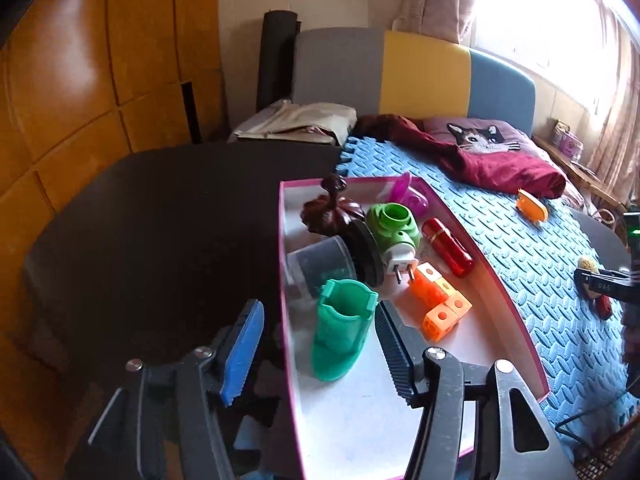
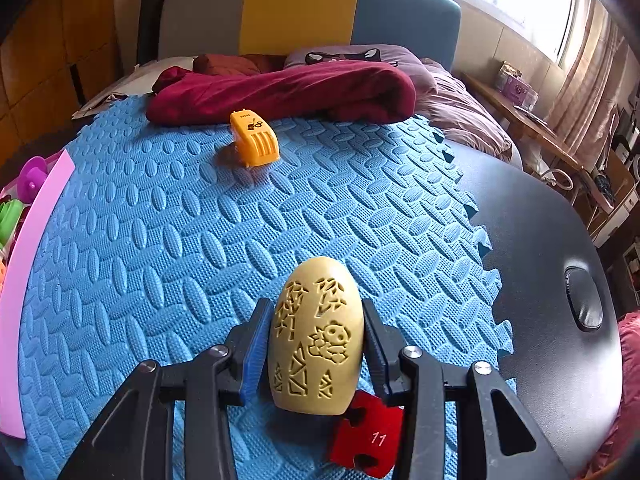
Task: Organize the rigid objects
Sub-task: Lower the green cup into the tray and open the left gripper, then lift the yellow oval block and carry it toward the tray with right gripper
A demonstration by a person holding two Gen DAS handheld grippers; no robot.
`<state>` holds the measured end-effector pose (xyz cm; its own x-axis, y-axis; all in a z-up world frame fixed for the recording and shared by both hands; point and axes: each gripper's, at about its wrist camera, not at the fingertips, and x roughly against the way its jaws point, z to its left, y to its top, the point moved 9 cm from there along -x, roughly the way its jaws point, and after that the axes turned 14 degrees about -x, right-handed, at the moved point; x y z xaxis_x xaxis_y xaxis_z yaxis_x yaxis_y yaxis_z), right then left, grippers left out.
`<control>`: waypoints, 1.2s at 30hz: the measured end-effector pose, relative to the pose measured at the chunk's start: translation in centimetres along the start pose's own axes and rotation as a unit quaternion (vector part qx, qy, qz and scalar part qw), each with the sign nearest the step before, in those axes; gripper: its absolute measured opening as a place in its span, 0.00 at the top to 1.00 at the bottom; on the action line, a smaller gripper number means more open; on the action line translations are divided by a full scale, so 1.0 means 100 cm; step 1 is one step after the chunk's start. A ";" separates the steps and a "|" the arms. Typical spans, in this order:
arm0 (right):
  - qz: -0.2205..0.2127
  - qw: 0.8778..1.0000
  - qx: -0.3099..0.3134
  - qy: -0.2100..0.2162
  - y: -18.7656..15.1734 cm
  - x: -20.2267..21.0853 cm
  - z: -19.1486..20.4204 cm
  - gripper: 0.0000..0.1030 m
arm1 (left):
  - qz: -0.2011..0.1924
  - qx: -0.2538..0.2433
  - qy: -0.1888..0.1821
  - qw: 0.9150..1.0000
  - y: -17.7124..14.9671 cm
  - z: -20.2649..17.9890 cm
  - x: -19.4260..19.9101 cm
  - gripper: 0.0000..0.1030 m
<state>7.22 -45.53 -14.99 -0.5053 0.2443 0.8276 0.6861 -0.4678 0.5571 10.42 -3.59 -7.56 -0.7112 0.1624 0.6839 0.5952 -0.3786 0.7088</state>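
Observation:
My left gripper point(image 1: 316, 344) is open over the near end of a pink-rimmed box point(image 1: 516, 312), its fingers on either side of a teal cup point(image 1: 342, 332) that stands in the box. The box also holds a clear jar point(image 1: 318, 270), a green plug-in device point(image 1: 394, 232), orange cubes point(image 1: 440, 304), a red cylinder point(image 1: 448, 252), a dark wooden piece point(image 1: 330, 212) and a pink piece point(image 1: 404, 190). My right gripper point(image 2: 316, 336) is shut on a tan carved egg point(image 2: 318, 340) above the blue foam mat point(image 2: 200, 240). A red puzzle piece point(image 2: 370, 442) lies under it. An orange object point(image 2: 254, 142) lies farther off on the mat.
A maroon blanket point(image 2: 280, 92) and a cat pillow point(image 1: 480, 138) lie at the mat's far edge. The black table point(image 2: 552, 240) extends right of the mat and, in the left wrist view, left of the box point(image 1: 160, 220). The box's pink edge point(image 2: 32, 256) shows at the right wrist view's left.

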 end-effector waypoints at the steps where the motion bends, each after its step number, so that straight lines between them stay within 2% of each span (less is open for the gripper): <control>1: 0.001 1.000 -0.001 0.000 0.000 0.000 0.000 0.58 | 0.000 0.002 0.003 1.000 0.000 0.002 0.002 0.43; 5: 0.004 1.000 -0.011 0.005 0.001 -0.001 -0.001 0.58 | -0.004 0.011 0.016 1.000 -0.001 0.010 0.012 0.41; 8: 0.022 0.998 -0.023 0.047 -0.001 -0.001 0.007 0.58 | -0.002 0.018 0.021 1.000 -0.003 0.015 0.015 0.40; 14: 0.020 0.996 0.039 0.078 -0.012 0.002 0.040 0.58 | 0.000 0.028 0.032 0.999 -0.008 0.023 0.017 0.40; 36: 0.007 0.996 0.058 0.065 -0.016 0.004 0.045 0.59 | -0.008 0.034 0.042 0.999 -0.003 0.023 0.027 0.40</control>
<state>8.25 -40.91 -15.19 -0.5534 0.1232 0.8237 0.7458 -0.3671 0.5559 9.18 -0.91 -5.53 -0.7479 0.0898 0.6577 0.6054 -0.3142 0.7313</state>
